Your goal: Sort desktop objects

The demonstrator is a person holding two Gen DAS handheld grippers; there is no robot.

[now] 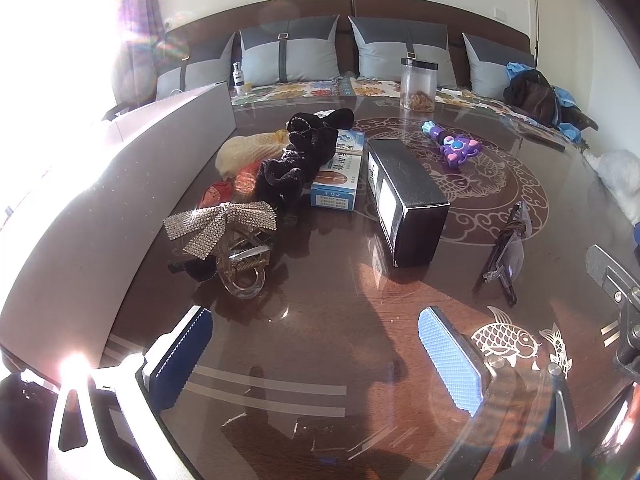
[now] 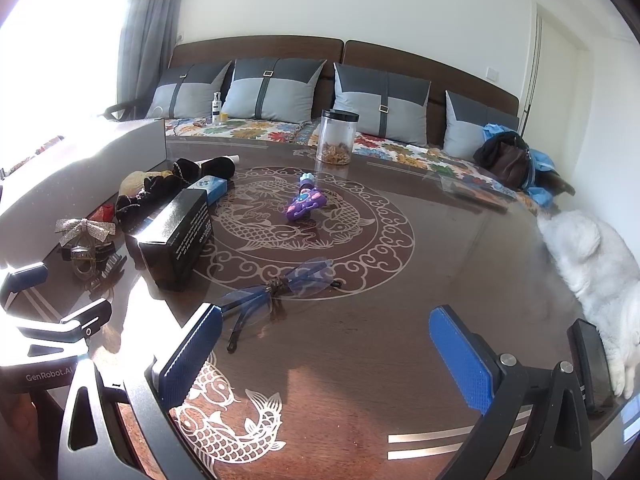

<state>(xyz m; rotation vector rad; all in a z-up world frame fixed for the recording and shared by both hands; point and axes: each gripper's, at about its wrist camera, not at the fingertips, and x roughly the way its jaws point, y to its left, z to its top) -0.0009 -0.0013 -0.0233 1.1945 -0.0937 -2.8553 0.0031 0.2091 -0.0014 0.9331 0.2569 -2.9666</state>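
Glossy dark wood under glass is forming the tabletop (image 2: 400,320), inlaid with pale fish and cloud patterns. Both claws are hovering above it, jaws spread wide and holding nothing: the left claw (image 1: 316,360) with ribbed blue pads, the right claw (image 2: 326,356) likewise. Folded blue-tinted glasses (image 2: 280,288) are lying just beyond the right claw, beside a rectangular black box (image 2: 172,236). A clear plastic hair clip (image 1: 240,268) with a rhinestone bow (image 1: 220,222) is resting near a fuzzy black scrunchie (image 1: 288,168).
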